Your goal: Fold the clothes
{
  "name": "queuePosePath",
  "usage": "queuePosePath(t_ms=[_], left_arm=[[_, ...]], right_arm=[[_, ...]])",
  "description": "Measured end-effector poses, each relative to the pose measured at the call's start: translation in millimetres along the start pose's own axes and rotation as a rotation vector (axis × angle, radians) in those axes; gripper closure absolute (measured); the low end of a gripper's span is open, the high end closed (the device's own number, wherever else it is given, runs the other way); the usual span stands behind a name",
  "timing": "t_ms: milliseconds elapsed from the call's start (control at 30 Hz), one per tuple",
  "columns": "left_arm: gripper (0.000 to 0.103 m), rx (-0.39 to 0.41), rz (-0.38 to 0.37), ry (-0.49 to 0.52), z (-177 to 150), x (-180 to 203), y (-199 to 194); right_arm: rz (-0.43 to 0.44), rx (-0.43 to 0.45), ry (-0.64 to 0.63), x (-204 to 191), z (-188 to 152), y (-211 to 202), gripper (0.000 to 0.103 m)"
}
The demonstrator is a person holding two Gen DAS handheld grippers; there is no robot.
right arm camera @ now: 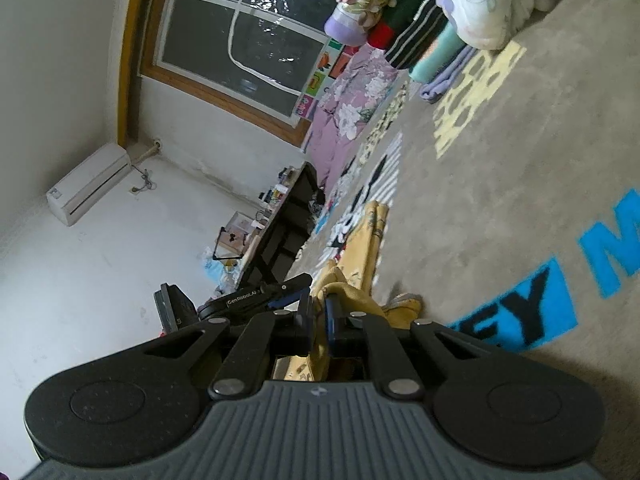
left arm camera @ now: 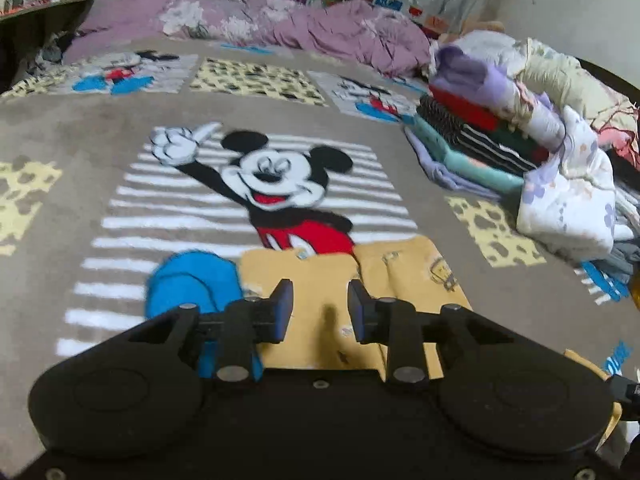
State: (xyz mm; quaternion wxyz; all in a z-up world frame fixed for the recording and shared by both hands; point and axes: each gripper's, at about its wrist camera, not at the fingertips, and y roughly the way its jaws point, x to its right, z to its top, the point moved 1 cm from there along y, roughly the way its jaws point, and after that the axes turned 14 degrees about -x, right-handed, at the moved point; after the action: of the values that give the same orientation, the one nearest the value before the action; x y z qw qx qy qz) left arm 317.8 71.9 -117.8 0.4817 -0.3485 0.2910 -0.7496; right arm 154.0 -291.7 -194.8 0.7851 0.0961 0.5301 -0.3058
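Observation:
A yellow garment (left arm camera: 312,276) with small printed figures lies flat on the grey Mickey Mouse blanket (left arm camera: 72,128) that covers the bed. My left gripper (left arm camera: 320,308) hovers just over its near part. The jaws stand apart and nothing is between the blue pads (left arm camera: 285,304). In the right wrist view, which is rolled sideways, my right gripper (right arm camera: 319,314) is shut on a bunched edge of the yellow garment (right arm camera: 374,228). The rest of the cloth trails away over the blanket (right arm camera: 500,208). The left gripper (right arm camera: 276,298) shows just beside the right one.
A stack of folded clothes (left arm camera: 476,140) sits at the right of the bed, with a white floral quilt bundle (left arm camera: 568,200) against it. A crumpled purple duvet (left arm camera: 288,24) lies along the far side. A dark desk (left arm camera: 44,16) stands at the left.

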Motion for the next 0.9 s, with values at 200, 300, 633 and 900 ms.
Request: queuePosePath(t_ms=[200, 300, 633, 900], left_arm=[[0.075, -0.006, 0.032, 0.069, -3.8, -1.5, -5.2], [0.075, -0.042, 0.068, 0.124, -3.9, 11.0, 10.7], [0.098, -0.01, 0.111, 0.144, -8.9, 15.9, 18.4], [0.094, -0.048, 0.061, 0.159, -12.1, 21.7, 30.8]], right_arm=[[0.1, 0.008, -0.049, -12.4, 5.0, -2.0, 0.093], [0.169, 0.009, -0.065, -18.4, 6.2, -2.8, 0.093], [0.266, 0.003, -0.029, -16.4, 10.5, -0.8, 0.093], [0.286, 0.008, -0.002, -10.6, 9.6, -2.2, 0.093]])
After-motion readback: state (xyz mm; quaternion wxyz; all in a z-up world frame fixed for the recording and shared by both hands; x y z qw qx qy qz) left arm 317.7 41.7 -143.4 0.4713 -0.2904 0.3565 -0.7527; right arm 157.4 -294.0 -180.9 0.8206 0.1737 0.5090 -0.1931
